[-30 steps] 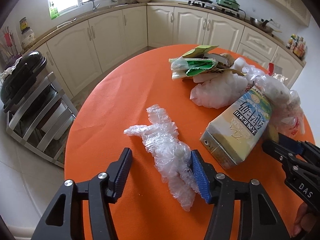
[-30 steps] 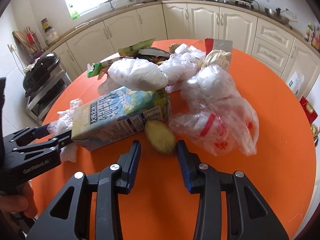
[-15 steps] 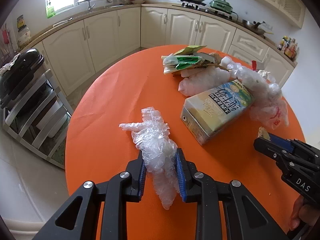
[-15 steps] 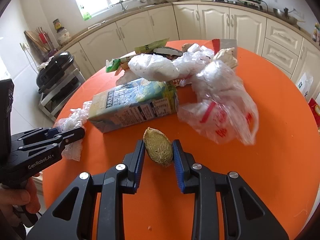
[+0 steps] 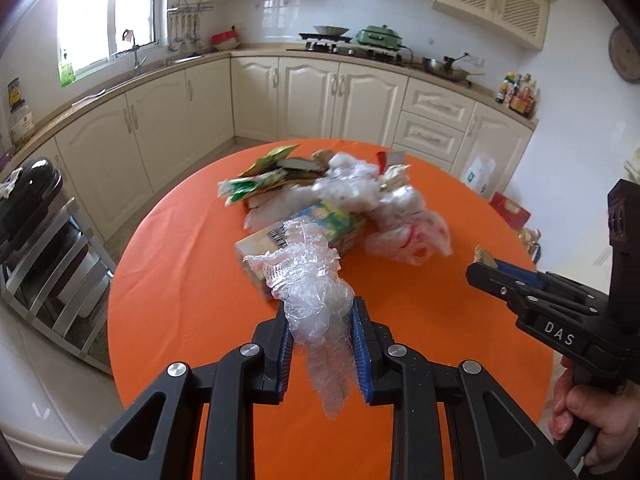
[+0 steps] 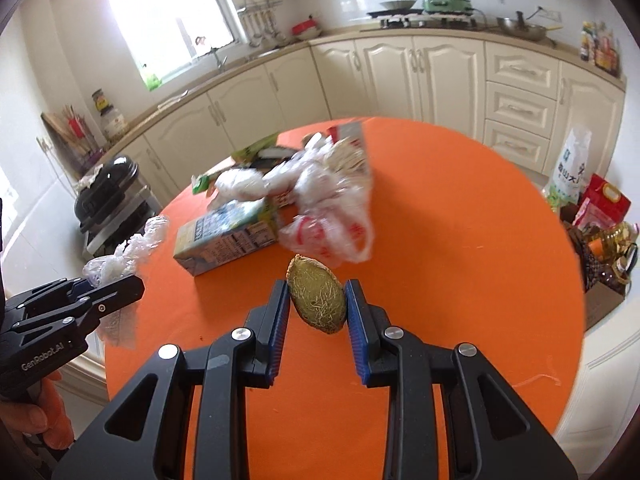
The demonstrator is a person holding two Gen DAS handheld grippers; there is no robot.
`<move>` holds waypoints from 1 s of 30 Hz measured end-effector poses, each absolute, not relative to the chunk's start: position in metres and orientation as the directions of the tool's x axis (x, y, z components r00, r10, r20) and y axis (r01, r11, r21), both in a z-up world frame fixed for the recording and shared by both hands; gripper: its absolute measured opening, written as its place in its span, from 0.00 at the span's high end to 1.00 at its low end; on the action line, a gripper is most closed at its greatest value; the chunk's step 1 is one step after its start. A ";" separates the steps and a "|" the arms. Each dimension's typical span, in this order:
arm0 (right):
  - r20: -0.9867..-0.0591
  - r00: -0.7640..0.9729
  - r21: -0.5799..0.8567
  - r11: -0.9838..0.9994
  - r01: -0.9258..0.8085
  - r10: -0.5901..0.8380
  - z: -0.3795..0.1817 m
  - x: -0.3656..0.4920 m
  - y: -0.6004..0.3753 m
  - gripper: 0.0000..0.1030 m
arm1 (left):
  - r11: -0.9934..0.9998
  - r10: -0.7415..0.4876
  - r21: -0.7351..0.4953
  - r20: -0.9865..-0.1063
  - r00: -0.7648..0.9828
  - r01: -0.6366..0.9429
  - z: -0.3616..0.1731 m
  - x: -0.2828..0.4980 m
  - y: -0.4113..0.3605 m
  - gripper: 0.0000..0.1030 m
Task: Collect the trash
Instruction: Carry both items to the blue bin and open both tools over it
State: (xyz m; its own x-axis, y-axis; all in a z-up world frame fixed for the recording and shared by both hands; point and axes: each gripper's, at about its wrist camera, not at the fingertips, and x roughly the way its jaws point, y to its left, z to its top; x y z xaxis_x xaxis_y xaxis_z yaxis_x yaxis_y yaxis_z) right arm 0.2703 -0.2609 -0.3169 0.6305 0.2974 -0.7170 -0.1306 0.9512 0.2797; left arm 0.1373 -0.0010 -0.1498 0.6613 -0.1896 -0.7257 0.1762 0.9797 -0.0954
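Kitchen: cream cabinets [image 5: 312, 100] run along the far walls under a counter; a window [image 5: 104, 12] glows at the upper left; a hob with a green pot [image 5: 378, 36] sits on the counter.
Table: a round table [image 5: 180, 280] with an orange cover fills the middle of both views; a metal rack [image 5: 44, 248] with a black appliance on top stands off its left edge.
Trash pile: a heap of clear and white plastic bags [image 5: 360, 192] and green wrappers [image 5: 256, 184] lies on the far half of the table; a red-printed bag [image 6: 332, 232] spills toward the near side; blur softens the detail.
Carton: a drink carton [image 6: 228, 236] lies flat at the near edge of the pile, touching the bags behind it.
Left gripper: the left gripper [image 5: 320, 340] is nearly closed, its blue pads pinching a crumpled clear plastic wrap [image 5: 308, 280]; the wrap hangs clear above the table, bunched beyond the tips and trailing below them.
Right gripper: the right gripper [image 6: 316, 308] is narrowed on a fibrous, yellow-green mango pit [image 6: 316, 300]; both pads press its sides; the pit is held clear of the cloth, just in front of the carton and red-printed bag.
Hands: a hand [image 5: 592, 416] grips the right tool's handle in the left view; fingers [image 6: 36, 420] hold the left tool in the right view.
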 end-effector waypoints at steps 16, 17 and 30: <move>-0.621 0.782 0.270 0.952 0.145 0.057 -0.256 0.201 -0.431 0.72 | 0.860 -0.433 -0.073 -0.627 0.648 0.505 -0.093 0.106 -0.165 0.78; -0.619 0.784 0.267 0.948 0.172 0.032 -0.256 0.196 -0.445 0.72 | 0.845 -0.452 -0.068 -0.623 0.639 0.531 -0.092 0.106 -0.180 0.78; -0.750 0.650 0.298 0.814 0.499 -0.124 -0.362 0.172 -0.607 0.72 | 0.691 -0.499 -0.128 -0.797 0.341 0.711 -0.195 0.203 -0.356 0.78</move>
State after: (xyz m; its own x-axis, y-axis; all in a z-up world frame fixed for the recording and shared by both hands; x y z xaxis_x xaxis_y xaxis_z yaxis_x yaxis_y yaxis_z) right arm 0.1724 -0.6071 -0.3622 0.6499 -0.1238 -0.7498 0.4988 0.8139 0.2979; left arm 0.2029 -0.3564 -0.1946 0.3411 -0.4989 -0.7967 0.7114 0.6910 -0.1281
